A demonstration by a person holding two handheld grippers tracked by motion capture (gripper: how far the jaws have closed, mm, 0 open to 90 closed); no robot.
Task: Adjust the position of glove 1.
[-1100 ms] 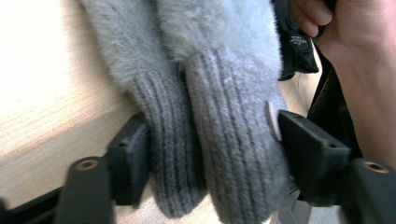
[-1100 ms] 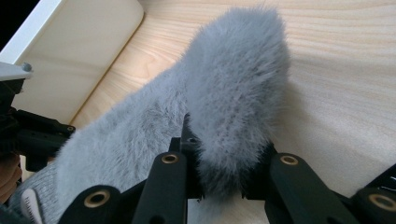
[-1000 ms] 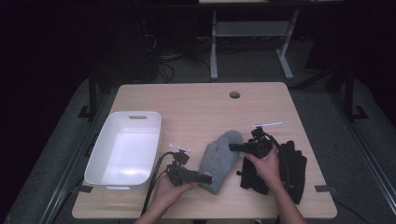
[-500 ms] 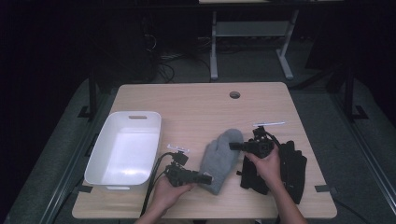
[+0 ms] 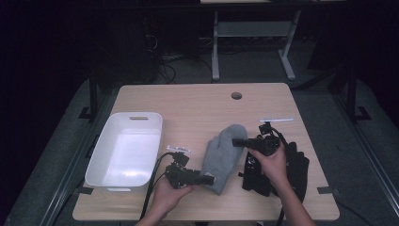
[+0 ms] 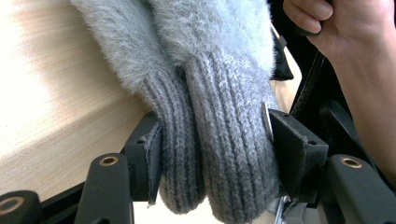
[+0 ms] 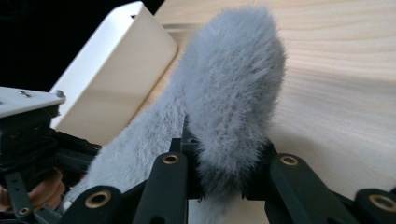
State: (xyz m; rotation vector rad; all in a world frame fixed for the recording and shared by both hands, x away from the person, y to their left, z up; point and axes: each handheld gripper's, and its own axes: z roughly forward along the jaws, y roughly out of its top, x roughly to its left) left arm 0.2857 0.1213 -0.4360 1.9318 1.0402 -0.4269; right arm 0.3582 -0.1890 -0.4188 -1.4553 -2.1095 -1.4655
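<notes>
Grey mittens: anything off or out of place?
Nothing stands out. The grey mittens lie stacked on the table, cuffs in the left hand-held gripper, fuzzy tip in the right hand-held gripper. No spill or damage.

1. A white tub (image 5: 123, 147) sits on the left part of the wooden table (image 5: 197, 108), its long side running away from the near edge; a handle slot shows in its far wall
2. The same tub (image 7: 109, 70) shows in the right gripper view as a plain white wall with a rounded corner
3. A black bundle (image 5: 297, 170) lies near the table's right edge; what it is made up of I cannot tell
4. A round cable hole (image 5: 236, 95) marks the tabletop towards its far edge
5. Beyond the table stands a light grey metal frame (image 5: 254, 29) on dark carpet (image 5: 329, 101), with a tangle of cables (image 5: 167, 63) on the floor to its left
</notes>
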